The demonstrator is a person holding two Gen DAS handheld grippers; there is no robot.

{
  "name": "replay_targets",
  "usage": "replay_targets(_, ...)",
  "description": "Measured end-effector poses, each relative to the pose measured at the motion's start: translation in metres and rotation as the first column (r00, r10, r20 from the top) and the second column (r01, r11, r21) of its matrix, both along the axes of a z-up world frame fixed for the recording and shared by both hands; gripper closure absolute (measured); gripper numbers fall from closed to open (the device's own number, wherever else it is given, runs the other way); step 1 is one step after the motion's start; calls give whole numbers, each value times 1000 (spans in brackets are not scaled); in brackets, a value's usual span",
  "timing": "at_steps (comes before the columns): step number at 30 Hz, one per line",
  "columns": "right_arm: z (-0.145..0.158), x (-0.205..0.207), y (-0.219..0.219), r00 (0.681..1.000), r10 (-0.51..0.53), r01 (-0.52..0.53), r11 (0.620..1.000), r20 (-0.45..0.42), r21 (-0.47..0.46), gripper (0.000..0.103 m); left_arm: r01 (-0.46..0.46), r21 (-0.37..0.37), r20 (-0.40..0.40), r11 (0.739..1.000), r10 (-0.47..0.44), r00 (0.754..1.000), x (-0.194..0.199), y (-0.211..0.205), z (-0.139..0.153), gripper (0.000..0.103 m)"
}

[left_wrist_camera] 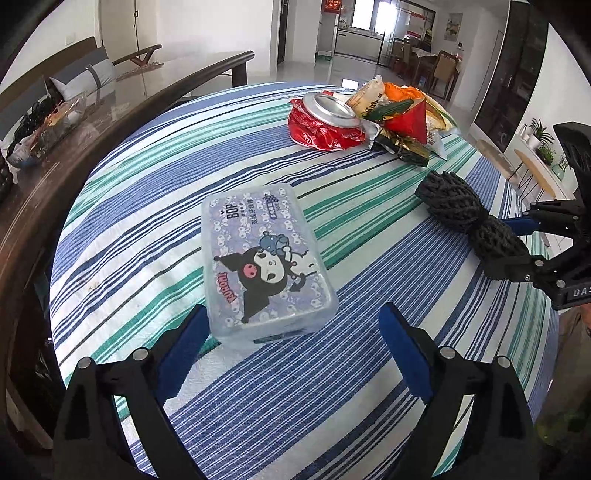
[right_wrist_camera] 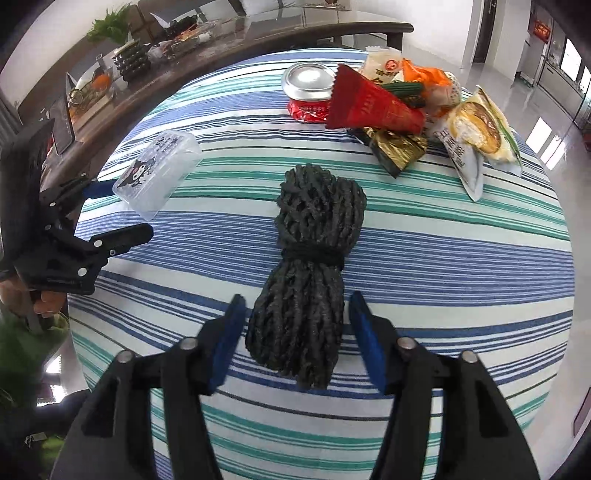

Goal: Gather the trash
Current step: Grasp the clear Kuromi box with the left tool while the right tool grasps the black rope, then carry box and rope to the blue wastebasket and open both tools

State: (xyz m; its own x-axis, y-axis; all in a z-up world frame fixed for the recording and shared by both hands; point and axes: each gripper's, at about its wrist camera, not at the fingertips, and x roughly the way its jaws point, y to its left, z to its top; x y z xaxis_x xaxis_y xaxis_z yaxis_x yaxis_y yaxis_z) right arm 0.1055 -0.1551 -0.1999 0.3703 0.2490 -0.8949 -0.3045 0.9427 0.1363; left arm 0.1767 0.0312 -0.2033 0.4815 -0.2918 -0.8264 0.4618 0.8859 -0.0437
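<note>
A trash pile sits at the table's far side: a crushed red can [left_wrist_camera: 325,120] [right_wrist_camera: 307,90] and several snack wrappers [left_wrist_camera: 402,118] [right_wrist_camera: 413,107]. My left gripper [left_wrist_camera: 291,325] is open, its blue pads on either side of the near end of a clear plastic box with a cartoon label [left_wrist_camera: 264,258] [right_wrist_camera: 157,170]. My right gripper [right_wrist_camera: 295,325] is open, its pads on either side of the near end of a black rope bundle [right_wrist_camera: 308,266] [left_wrist_camera: 469,218], not clamping it. Each gripper also shows in the other's view, the right one [left_wrist_camera: 517,243] and the left one [right_wrist_camera: 110,214].
The round table has a blue, green and white striped cloth [left_wrist_camera: 184,177] [right_wrist_camera: 461,258]. A dark wooden table [left_wrist_camera: 110,99] [right_wrist_camera: 258,33] with clutter stands close behind it. Tiled floor lies beyond the table's far edge.
</note>
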Motion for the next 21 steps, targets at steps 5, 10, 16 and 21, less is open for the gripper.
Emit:
replay_targets(5, 6, 24, 1, 999, -49, 50, 998, -15, 44, 29, -46, 33, -18, 998, 46, 999, 27, -2, 12, 11)
replay_targets(10, -7, 44, 5, 995, -74, 73, 997, -63, -22, 29, -80, 50, -82, 996, 83, 993, 58, -1, 13, 11)
replay_targets(16, 6, 28, -6, 998, -55, 55, 998, -21, 8, 65, -90, 53, -103, 995, 95, 990, 69, 4, 16, 36)
replay_targets(21, 23, 3, -32, 997, -75, 72, 994, 34, 81, 66, -97, 33, -97, 995, 100, 990, 60, -1, 17, 37)
